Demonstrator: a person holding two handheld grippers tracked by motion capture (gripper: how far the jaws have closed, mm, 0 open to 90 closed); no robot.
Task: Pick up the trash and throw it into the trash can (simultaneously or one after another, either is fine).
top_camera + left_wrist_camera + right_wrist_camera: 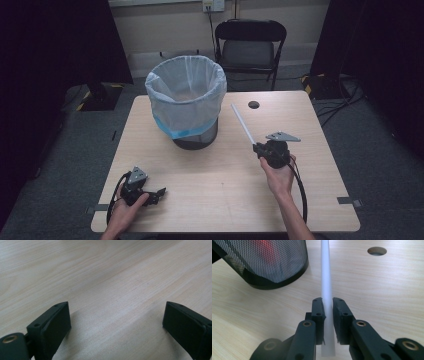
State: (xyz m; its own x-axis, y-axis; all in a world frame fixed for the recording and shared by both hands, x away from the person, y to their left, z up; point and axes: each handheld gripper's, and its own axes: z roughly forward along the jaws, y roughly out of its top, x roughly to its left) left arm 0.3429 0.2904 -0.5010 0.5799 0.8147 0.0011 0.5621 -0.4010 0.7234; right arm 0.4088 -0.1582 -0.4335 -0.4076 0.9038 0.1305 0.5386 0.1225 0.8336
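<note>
A long white tube [243, 124] sticks up and away from my right gripper [258, 148], which is shut on its lower end above the table's right half. In the right gripper view the white tube [326, 290] runs straight up between the two black pads [318, 312], clamped from both sides. A black mesh waste bin [186, 100] lined with a white bag stands at the table's far middle, left of the tube's tip. My left gripper [159, 192] rests near the front left edge, jaws wide open over bare wood [117, 322].
The light wooden table [220, 185] has a round cable hole [254, 104] at its far side, right of the bin. A black folding chair [250, 47] stands behind the table. Dark curtains hang at both sides of the room.
</note>
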